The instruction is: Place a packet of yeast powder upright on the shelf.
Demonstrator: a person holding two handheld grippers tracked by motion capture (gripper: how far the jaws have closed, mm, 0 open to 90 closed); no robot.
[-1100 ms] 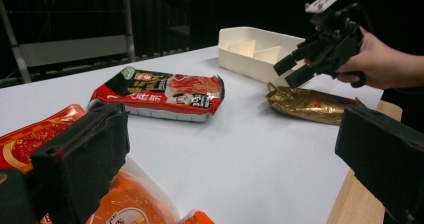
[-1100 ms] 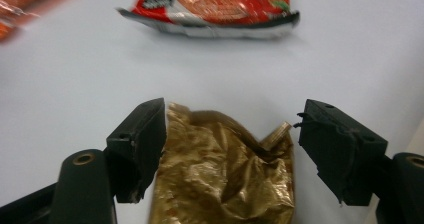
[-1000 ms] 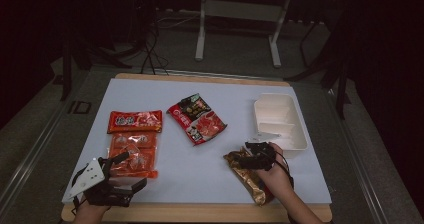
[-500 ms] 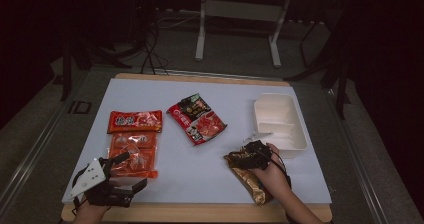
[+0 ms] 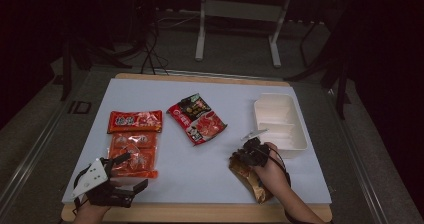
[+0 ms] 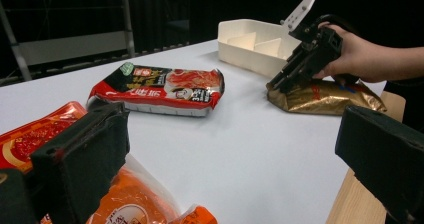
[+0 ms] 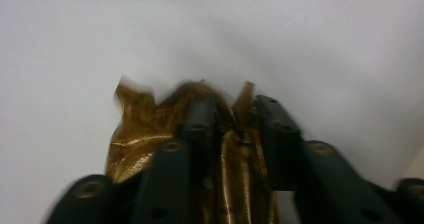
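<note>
A crumpled gold foil packet [image 5: 248, 179] lies near the table's front right, under the person's right hand. My right gripper [image 5: 245, 154] points down onto its far end. In the right gripper view the jaws have just been closing and my right gripper [image 7: 232, 116] now pinches the gold packet [image 7: 140, 134] between its pads. The left gripper view shows that packet [image 6: 325, 96] with the right gripper [image 6: 280, 84] on its left end. My left gripper [image 5: 131, 173] rests open at the front left, jaws wide apart [image 6: 235, 149] with nothing between them.
A white divided tray [image 5: 280, 134] stands just behind the right hand. A red and black packet [image 5: 197, 119] lies mid-table. A red packet [image 5: 135, 121] and an orange packet [image 5: 132, 151] lie at the left, the orange one under my left gripper's jaw. The table's wooden front edge [image 5: 200, 213] is close.
My right gripper's jaws have drawn together on the end of the gold packet, and the hand has shifted slightly. My left gripper has stayed where it was.
</note>
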